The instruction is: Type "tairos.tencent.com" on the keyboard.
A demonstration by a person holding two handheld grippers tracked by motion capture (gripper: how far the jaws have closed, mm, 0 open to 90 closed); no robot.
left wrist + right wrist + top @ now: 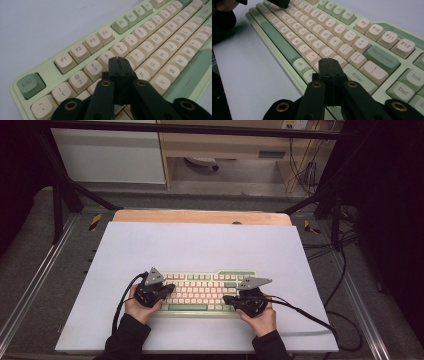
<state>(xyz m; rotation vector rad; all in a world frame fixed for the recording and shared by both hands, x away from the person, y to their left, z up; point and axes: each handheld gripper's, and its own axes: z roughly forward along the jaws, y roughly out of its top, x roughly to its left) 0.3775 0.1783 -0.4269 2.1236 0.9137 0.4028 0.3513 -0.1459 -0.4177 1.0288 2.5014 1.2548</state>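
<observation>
Your left claw (167, 290) (119, 62): jaws pressed together, nothing between them, tips over letter keys at left part of keyboard (205, 292) (150, 45), around R/F keys. Your left hand (137, 306) grips it from below.

Keyboard: pale green case, cream keys, lies on white sheet on table (200, 217), near front edge, between your hands.

Your right claw (231, 300) (329, 65): jaws pressed together, empty, tips above keys just left of Enter (358, 77). Right hand (260, 317) behind it.

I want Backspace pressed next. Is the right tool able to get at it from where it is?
Probably yes: the right tool, jaws shut, sits over the keyboard near Enter, and nothing lies between it and Backspace.
</observation>
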